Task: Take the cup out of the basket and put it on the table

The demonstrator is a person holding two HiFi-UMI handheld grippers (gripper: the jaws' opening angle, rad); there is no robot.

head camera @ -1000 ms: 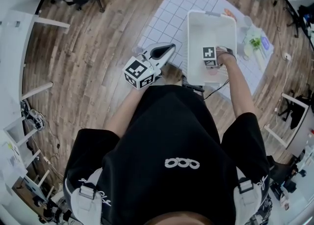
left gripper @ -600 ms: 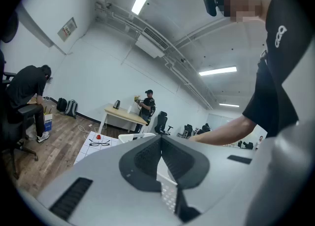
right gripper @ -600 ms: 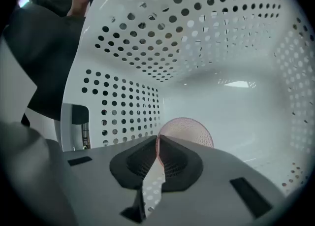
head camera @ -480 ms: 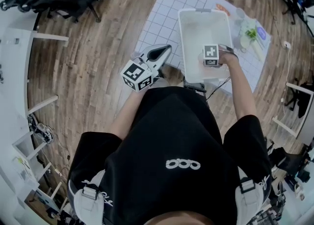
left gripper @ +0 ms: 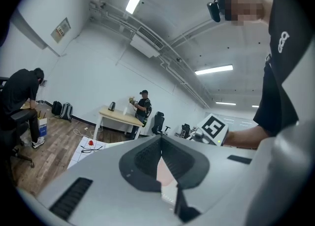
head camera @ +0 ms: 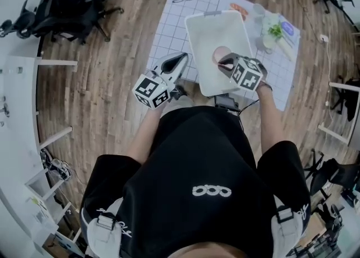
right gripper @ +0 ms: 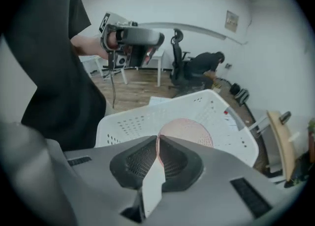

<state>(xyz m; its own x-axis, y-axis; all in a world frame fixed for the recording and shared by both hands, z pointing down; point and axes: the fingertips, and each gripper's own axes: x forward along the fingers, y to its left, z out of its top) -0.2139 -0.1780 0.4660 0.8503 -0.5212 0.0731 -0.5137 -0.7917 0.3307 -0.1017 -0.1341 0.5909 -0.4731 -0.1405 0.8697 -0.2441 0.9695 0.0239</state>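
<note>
Broadly, the white gridded sheet [head camera: 169,23] that covers the table fills the upper middle of the head view, and the white perforated plastic basket [head camera: 205,32] stands on it. Over the basket's lower half the right gripper [head camera: 226,63] points steeply down. Its jaws have just been closing and pinch the wall of the translucent pink plastic cup [head camera: 220,54], whose round rim shows just above the pads in the right gripper view. The left gripper [head camera: 183,57] hangs left of the basket, jaws together on nothing. So, I judge, the grasp is made and the lift-out is under way, but the cup lies within the basket's outline; carrying it past the rim, setting it on bare sheet and letting go are all left
</note>
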